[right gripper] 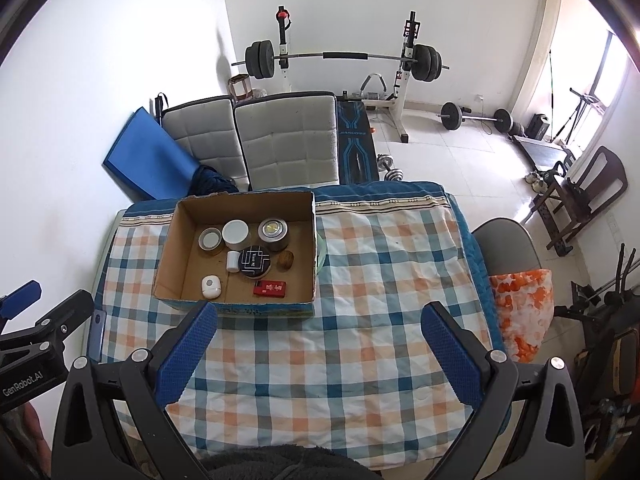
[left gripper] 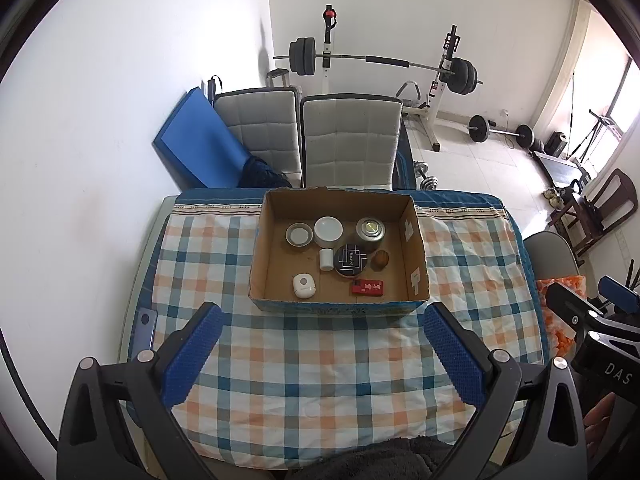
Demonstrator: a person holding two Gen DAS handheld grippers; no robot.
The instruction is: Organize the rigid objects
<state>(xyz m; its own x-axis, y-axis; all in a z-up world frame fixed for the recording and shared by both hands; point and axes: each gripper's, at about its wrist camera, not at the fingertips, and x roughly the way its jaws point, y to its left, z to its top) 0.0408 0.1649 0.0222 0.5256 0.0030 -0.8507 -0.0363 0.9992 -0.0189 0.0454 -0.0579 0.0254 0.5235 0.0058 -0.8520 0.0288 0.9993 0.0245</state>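
Observation:
An open cardboard box (left gripper: 416, 248) (right gripper: 168, 256) stands at the far side of the checked tablecloth (left gripper: 320, 360) (right gripper: 360, 320). In it lie several small things: a grey tin (left gripper: 299, 234), a white lid (left gripper: 328, 229), a metal tin (left gripper: 370, 230), a black round tin (left gripper: 351, 260), a white cylinder (left gripper: 326, 259), a wooden ball (left gripper: 380, 259), a white oval case (left gripper: 303, 286) and a red box (left gripper: 368, 287). My left gripper (left gripper: 322, 356) is open and empty, above the cloth in front of the box. My right gripper (right gripper: 318, 356) is open and empty, to the right of the box.
A phone (left gripper: 144, 330) lies at the table's left edge. Two grey chairs (left gripper: 352, 140) stand behind the table, with a blue mat (left gripper: 196, 140) against the wall. A weight bench and barbells (left gripper: 380, 64) stand further back. An orange and white bag (right gripper: 524, 312) sits on a chair at the right.

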